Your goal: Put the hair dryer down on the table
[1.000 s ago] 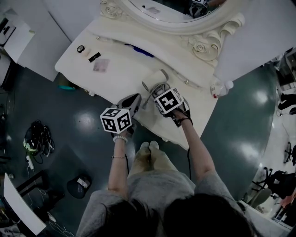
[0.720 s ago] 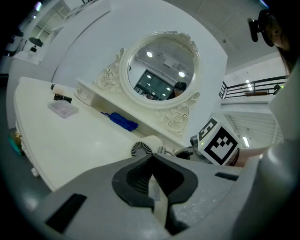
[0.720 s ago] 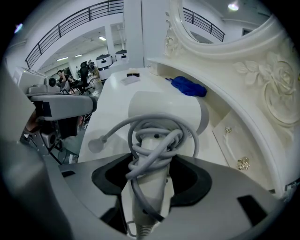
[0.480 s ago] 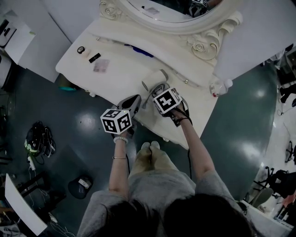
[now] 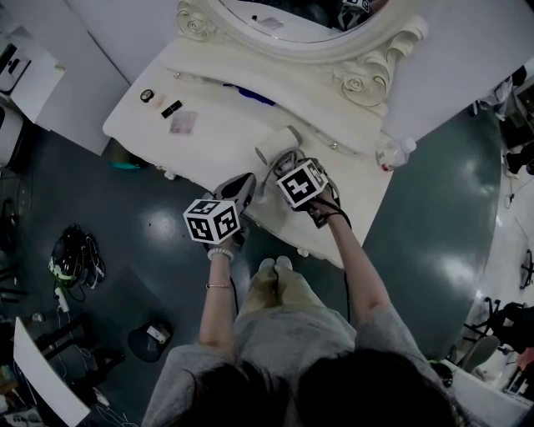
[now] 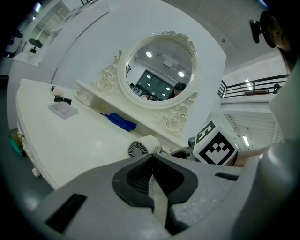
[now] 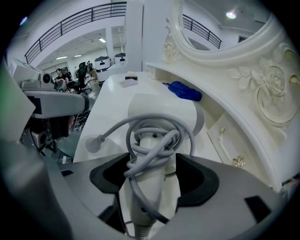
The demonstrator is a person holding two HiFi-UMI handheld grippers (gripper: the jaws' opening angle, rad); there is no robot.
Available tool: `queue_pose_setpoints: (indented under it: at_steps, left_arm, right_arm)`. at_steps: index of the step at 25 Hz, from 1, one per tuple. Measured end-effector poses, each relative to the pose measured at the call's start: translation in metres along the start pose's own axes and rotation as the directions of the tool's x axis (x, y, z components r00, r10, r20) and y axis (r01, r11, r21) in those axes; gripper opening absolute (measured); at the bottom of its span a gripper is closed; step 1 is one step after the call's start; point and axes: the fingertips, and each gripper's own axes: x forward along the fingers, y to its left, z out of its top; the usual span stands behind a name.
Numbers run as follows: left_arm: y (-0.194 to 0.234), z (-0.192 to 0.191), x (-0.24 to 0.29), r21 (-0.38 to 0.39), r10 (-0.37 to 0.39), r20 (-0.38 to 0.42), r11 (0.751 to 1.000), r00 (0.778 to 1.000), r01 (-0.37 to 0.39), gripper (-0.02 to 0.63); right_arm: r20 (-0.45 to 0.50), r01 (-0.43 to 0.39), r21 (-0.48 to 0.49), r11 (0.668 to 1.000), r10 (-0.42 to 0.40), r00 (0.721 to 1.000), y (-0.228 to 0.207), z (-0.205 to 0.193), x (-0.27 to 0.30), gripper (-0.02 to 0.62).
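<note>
1. Head view: the white dressing table [image 5: 219, 133] runs from upper left to centre right. An oval mirror [image 5: 275, 17] in a carved frame sits at top centre.
2. The hair dryer [image 5: 280, 140] is white and lies on the tabletop at frame centre, just in front of the shelf under the mirror. Its barrel rests on the surface and its handle points back toward the person.
3. Right gripper view: the right gripper [image 7: 151, 185] has its jaws opening, already spread wide. The dryer's handle stands between the pads, with the grey cord [image 7: 154, 140] wound round it. The pads sit close on either side, with no squeeze visible.
4. The cord's plug [image 7: 92, 144] sticks out toward centre left, above the tabletop.
5. Left gripper view: the left gripper [image 6: 152, 183] has its jaws closed together with nothing between them. In the head view it hangs at the table's near edge, lower left of the right gripper and just beside it.
6. Left gripper view, centre: the dryer's round grille faces the camera. The right gripper's marker cube [image 6: 214, 145] is at centre right.
7. Other items:
   - A blue object [image 6: 121, 122] lies on the shelf.
   - A small dark stick [image 5: 171, 108] and a flat clear packet [image 5: 183, 123] lie on the tabletop at upper left, well apart from the dryer.
   - A bottle [image 5: 392, 154] stands at the table's right end.
</note>
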Motion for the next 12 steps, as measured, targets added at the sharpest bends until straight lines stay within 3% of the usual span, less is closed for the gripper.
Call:
queue_pose_setpoints:
  at_steps: [12]
  left_arm:
    - [-0.002, 0.005, -0.016, -0.003, 0.007, 0.027, 1.0, 1.0, -0.007, 0.005]
  right_arm:
    - [0.104, 0.004, 0.03, 1.0, -0.007, 0.995, 0.001, 0.008, -0.017, 0.285]
